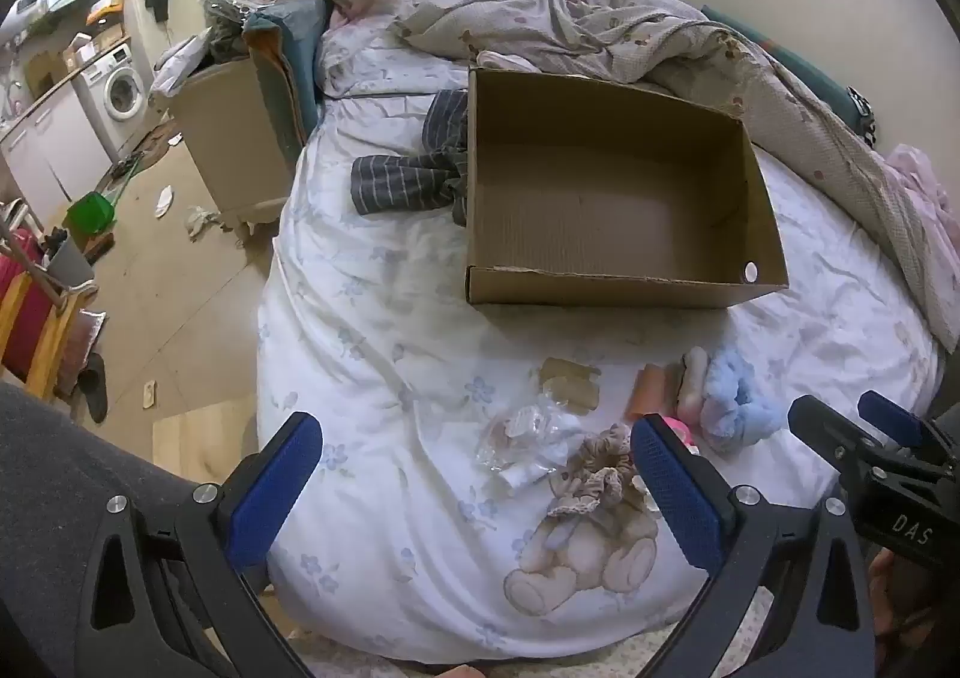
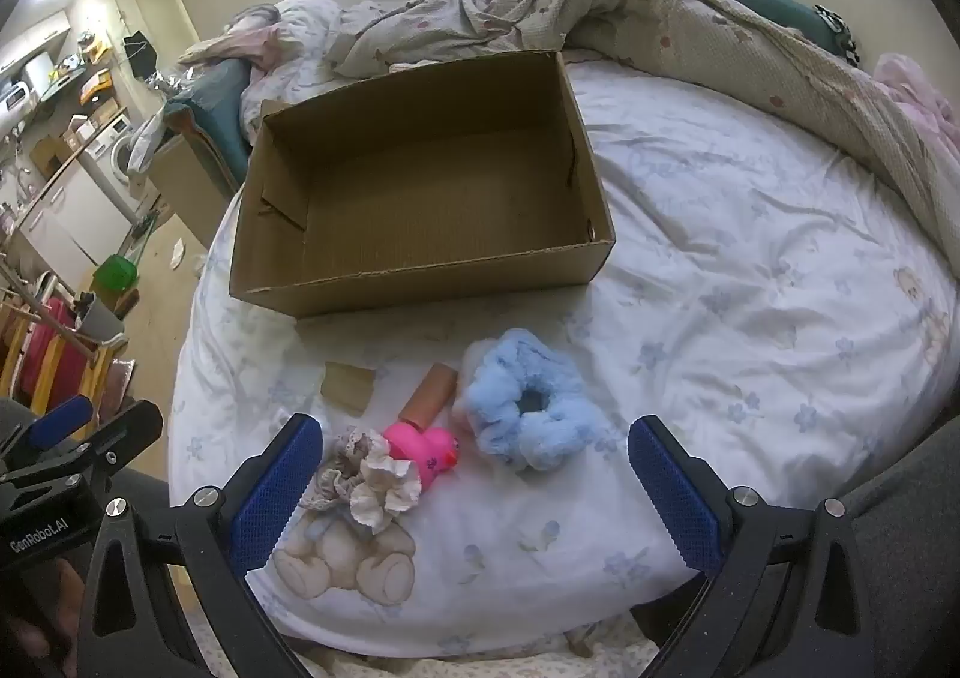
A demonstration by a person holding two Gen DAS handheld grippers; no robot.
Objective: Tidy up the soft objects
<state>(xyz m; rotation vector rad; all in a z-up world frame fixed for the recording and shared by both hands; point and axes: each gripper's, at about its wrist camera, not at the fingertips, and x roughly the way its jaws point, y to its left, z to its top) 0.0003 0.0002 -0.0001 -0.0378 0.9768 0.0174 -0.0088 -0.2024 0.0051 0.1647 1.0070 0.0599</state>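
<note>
Both tools hang spread wide and empty over the near edge of the bed [image 2: 750, 234]. The blue scrunchie [image 2: 528, 399] lies flat, its ring hole facing up, at about twelve o'clock from the right tool [image 2: 474, 489], just past its fingertips. From the left tool [image 1: 477, 477] it sits off at two o'clock, so the right one looks nearer. The open cardboard box [image 2: 420, 282], with nothing in it, waits further on at twelve. A pink rubber duck [image 2: 429, 447] and beige scrunchie [image 2: 372, 477] lie beside.
</note>
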